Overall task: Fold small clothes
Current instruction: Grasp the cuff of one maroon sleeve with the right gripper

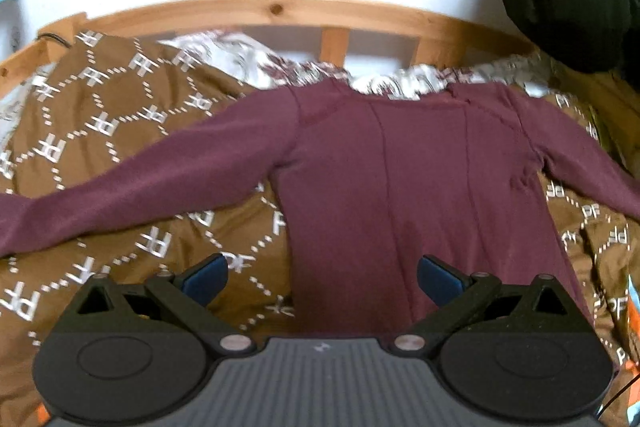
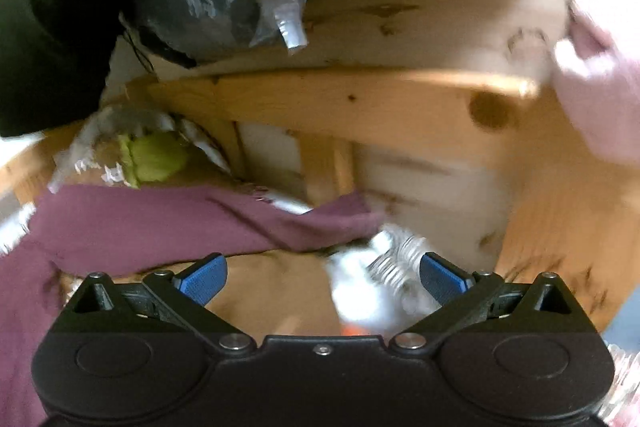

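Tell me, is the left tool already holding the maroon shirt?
No. The left tool is open, with its blue pads apart above the hem of the maroon shirt, which lies spread on the brown blanket.

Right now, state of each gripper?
Left gripper: open, holding nothing, over the maroon shirt.
Right gripper: open, holding nothing, maroon shirt just ahead of its fingers.

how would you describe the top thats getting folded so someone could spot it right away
Look at the wooden bed frame and the brown blanket with white letter patterns spread across it. On that blanket lies a maroon long-sleeved top, flat, both sleeves stretched out sideways. It is the only plain single-colour piece there; everything around it is patterned.
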The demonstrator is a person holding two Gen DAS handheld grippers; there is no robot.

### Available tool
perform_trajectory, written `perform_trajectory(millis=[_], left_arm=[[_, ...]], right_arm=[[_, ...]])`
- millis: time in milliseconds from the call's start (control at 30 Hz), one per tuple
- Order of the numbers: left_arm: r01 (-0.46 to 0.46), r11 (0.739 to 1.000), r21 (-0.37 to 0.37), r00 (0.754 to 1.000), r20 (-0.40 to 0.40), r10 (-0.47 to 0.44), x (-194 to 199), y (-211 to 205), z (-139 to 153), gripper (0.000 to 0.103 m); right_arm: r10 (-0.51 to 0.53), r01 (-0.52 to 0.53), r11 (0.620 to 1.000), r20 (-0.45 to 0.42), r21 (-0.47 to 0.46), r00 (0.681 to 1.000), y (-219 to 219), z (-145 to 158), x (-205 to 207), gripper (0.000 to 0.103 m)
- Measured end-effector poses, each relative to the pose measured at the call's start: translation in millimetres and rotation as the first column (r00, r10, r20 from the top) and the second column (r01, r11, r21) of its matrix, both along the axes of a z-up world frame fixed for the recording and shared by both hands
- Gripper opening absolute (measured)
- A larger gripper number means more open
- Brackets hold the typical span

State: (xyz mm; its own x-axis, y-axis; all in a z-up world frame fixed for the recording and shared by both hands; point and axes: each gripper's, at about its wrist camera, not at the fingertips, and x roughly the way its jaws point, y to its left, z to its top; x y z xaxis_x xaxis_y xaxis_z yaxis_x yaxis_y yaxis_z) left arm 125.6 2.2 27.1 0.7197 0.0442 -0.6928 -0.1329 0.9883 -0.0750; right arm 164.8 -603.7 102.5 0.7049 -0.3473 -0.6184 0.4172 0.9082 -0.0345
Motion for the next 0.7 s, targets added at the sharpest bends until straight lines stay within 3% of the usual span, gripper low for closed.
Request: perform_trajectory(millis=[100,267,433,500,567,633,700], left_arm=[[0.019,1.000,-0.010,1.000,-0.019,-0.019,5,-7,-12,0.103],[0.040,0.998,-0.045,0.998,-0.047,-0.042,7,-8,-26,0.103],[0.033,0.998,-0.057,0.997,-0.061,-0.037,-1,0,-32,0.103],[0.024,0.998,-0.060,0.997,-0.068,-0.028,-5,5,-33,0.103],[0.013,0.998,-0.061,0.997,-0.069,-0.017,-9,10,-33,0.103],[0.001,0.998,-0.062,0.998,-0.068,-0.005,-13,16,-33,0.103],[-0.010,0.998,-0.065,0.998,-0.068,0.006,-14,21,-33,0.103]], right_arm=[[0.107,-0.121,0.985,-0.121,-0.120,0.987,-2,-3,19,0.095],[0.219,-0.290,0.923,-0.274,-0.252,0.936,4,-13,39,0.080],[0.268,-0.380,0.895,-0.399,-0.235,0.877,1,-24,60,0.076],[0.299,-0.414,0.888,-0.431,-0.202,0.851,-2,-29,63,0.063],[0.311,-0.430,0.883,-0.454,-0.187,0.835,-4,-29,64,0.032],[0.301,-0.417,0.889,-0.447,-0.188,0.843,-5,-27,62,0.010],[0.324,-0.421,0.891,-0.413,-0.168,0.851,-4,-13,55,0.007]])
